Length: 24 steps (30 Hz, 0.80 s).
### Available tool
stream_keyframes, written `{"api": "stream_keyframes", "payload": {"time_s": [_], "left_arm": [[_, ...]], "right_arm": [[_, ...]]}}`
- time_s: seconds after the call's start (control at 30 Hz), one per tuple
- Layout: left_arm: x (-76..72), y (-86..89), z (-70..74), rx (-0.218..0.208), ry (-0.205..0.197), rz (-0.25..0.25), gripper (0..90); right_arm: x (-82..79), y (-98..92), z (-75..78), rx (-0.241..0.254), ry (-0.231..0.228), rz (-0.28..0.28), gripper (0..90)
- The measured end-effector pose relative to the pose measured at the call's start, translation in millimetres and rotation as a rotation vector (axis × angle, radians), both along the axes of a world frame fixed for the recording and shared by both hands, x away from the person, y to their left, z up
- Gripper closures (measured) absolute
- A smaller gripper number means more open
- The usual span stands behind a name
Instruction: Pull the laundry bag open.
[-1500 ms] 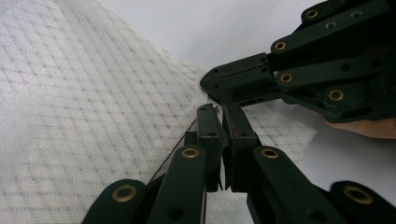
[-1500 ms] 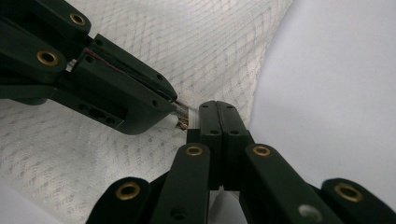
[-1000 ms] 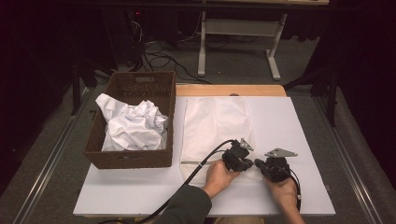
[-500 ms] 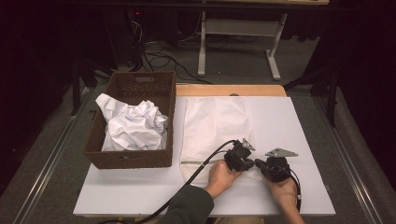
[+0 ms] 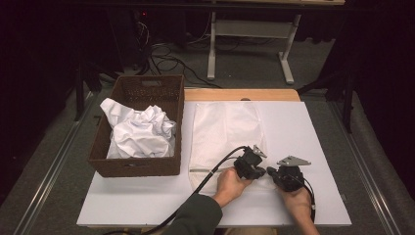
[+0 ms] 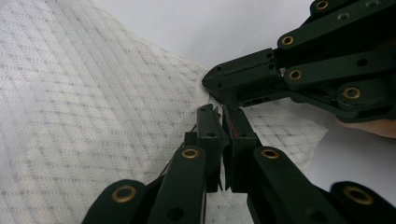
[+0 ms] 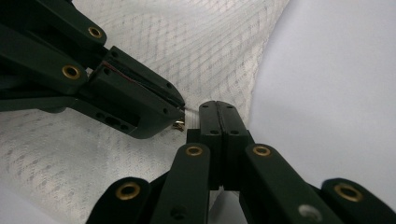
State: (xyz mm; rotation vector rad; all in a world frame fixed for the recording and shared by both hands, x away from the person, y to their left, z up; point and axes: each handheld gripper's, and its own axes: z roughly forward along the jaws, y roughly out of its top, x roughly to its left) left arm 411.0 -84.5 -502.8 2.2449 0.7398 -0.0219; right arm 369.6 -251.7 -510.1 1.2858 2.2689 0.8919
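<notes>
A white mesh bag (image 5: 225, 129) lies flat on the white table (image 5: 313, 127), with its zipper along the near edge. Both grippers meet tip to tip at the bag's near right corner. My left gripper (image 5: 262, 171) (image 6: 219, 112) is shut, and a small brass zipper pull (image 7: 180, 124) sits right at its tip. My right gripper (image 5: 270, 171) (image 7: 217, 106) is shut on the bag's cloth (image 7: 205, 51) at the edge. The cloth (image 6: 93, 102) rises in a peak toward the two tips. A hand holds each gripper.
A brown wicker basket (image 5: 147, 90) stands at the table's left, holding crumpled white cloth (image 5: 139, 132). The left gripper's black cable (image 5: 210, 171) trails off the near edge. A wooden strip (image 5: 240, 94) shows at the far edge. Table legs and cables lie on the floor beyond.
</notes>
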Motion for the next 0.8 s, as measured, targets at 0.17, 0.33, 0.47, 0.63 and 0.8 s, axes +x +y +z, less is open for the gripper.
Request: {"api": "stream_keyframes", "payload": {"time_s": [0.17,0.33,0.47,0.63,0.8], "left_arm": [[-4.3,14.7,12.2,0.028,-0.034,-0.012,87.0],[-7.4,22.1,13.7,0.023,-0.036,-0.014,86.9],[-7.0,23.2,13.2,0.017,-0.036,-0.021,86.8],[-7.1,26.7,16.3,0.029,-0.041,-0.025,86.7],[-7.6,30.0,17.8,0.029,-0.042,-0.026,86.8]], "right_arm": [[-0.3,1.1,0.3,-0.010,0.000,-0.003,90.0],[-0.3,2.2,0.5,-0.010,0.001,-0.014,90.0],[-0.7,2.6,0.5,-0.009,-0.002,-0.017,90.0],[-0.5,2.2,0.5,-0.009,-0.002,-0.015,90.0],[-0.3,1.9,0.7,-0.005,0.004,-0.016,90.0]]}}
